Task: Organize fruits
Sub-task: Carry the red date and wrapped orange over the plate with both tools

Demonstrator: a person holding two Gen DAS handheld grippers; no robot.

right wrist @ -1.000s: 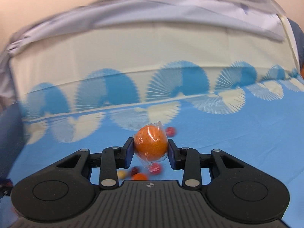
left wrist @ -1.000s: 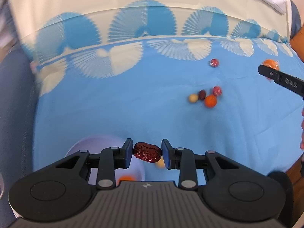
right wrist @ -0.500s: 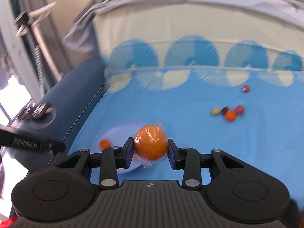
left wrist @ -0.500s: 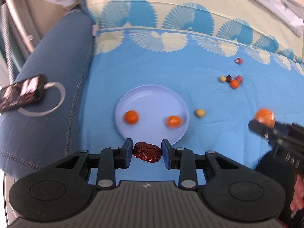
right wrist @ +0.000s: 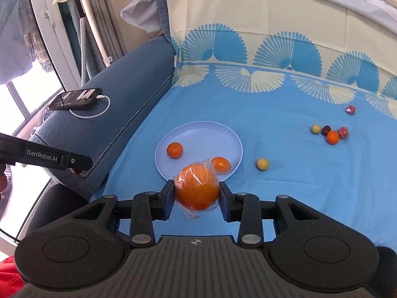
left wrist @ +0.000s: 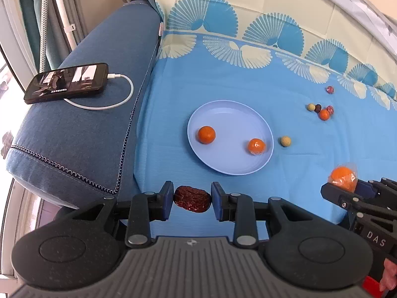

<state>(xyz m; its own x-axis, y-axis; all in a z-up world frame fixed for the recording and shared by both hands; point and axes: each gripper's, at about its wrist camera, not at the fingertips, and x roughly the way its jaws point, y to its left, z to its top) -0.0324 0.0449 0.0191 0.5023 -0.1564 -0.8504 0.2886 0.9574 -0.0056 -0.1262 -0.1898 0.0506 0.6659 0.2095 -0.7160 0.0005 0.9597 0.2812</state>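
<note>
Left wrist view showed the left gripper with its jaws clenched on a dark red, wrinkled dried date, held above the near edge of the blue sheet, short of the plate. The plate, pale blue and round, lay flat on the sheet and held two small oranges: one toward its left side, another near its right rim that looked wrapped in clear film. Just outside the plate's right rim lay a pale yellowish ball-shaped fruit, apart from the plate. Farther back on the right sat a small cluster of fruits close together: a pale one, a dark one, an orange one and a reddish one, with a lone reddish piece beyond them. At the right edge of this view the right gripper came in, grasping a film-wrapped orange. Right wrist view showed that same gripper with its jaws closed on the wrapped orange, held in front of the plate's near rim, so that it partly hid the rim; the plate's two oranges showed behind it. A phone with a white charging cable rested on the dark blue sofa arm left of the sheet.
</note>
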